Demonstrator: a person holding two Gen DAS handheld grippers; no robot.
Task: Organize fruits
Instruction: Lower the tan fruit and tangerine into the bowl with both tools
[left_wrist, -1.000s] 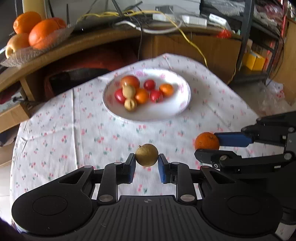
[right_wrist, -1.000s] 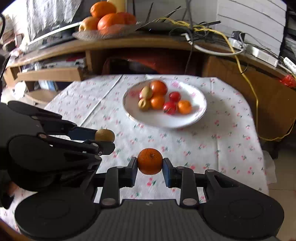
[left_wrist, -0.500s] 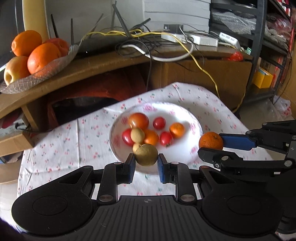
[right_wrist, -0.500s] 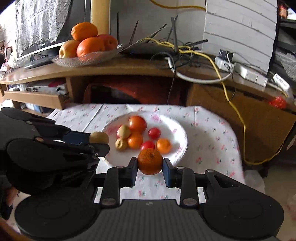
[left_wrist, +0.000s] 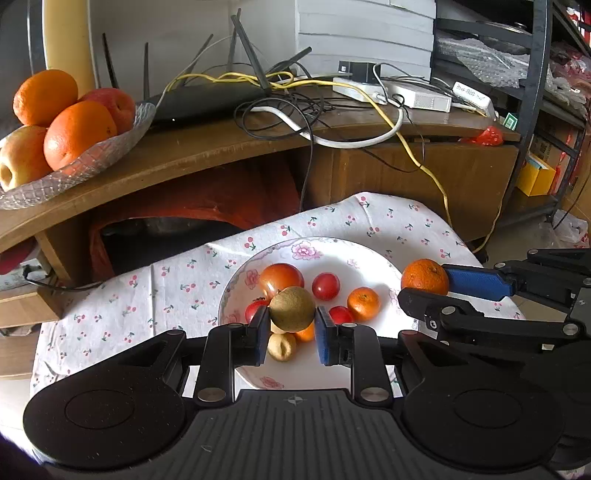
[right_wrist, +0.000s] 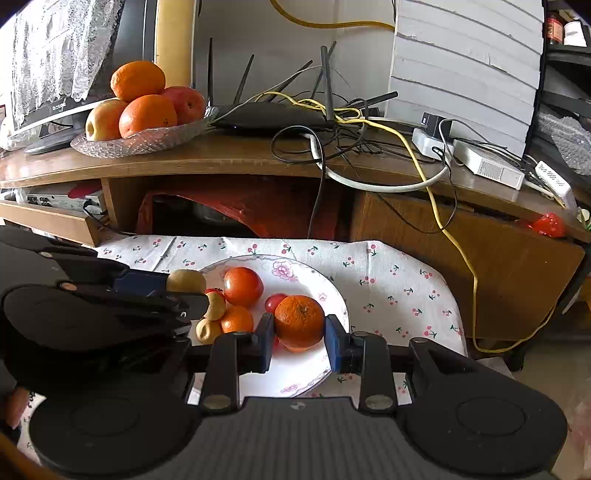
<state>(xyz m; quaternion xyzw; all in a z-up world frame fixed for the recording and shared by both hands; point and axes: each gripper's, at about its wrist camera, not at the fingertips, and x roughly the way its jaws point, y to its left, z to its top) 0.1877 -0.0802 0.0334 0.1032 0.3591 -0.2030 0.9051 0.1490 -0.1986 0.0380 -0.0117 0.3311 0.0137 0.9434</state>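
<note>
Left tool (left_wrist: 291, 325): pinching a round brownish-green kiwi-like fruit (left_wrist: 291, 308), held above the near half of the white flower-rimmed plate (left_wrist: 369, 254).
Right tool (right_wrist: 300, 334): pinching a dimpled orange mandarin (right_wrist: 299, 321), over that plate's near right rim.
Done: small tomatoes, mandarins and pale fruits (left_wrist: 325, 286) lie on the plate just ahead of both tools.
Left: by my judgement, releasing these two; no loose fruit shows on the cherry-print cloth surface (left_wrist: 147, 295).

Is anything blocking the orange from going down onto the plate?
Nothing visible blocks it. The right gripper holds the orange over the white plate, and bare plate shows just below it. The other fruits lie mostly to its left, where the left gripper holds a brownish fruit.
</note>
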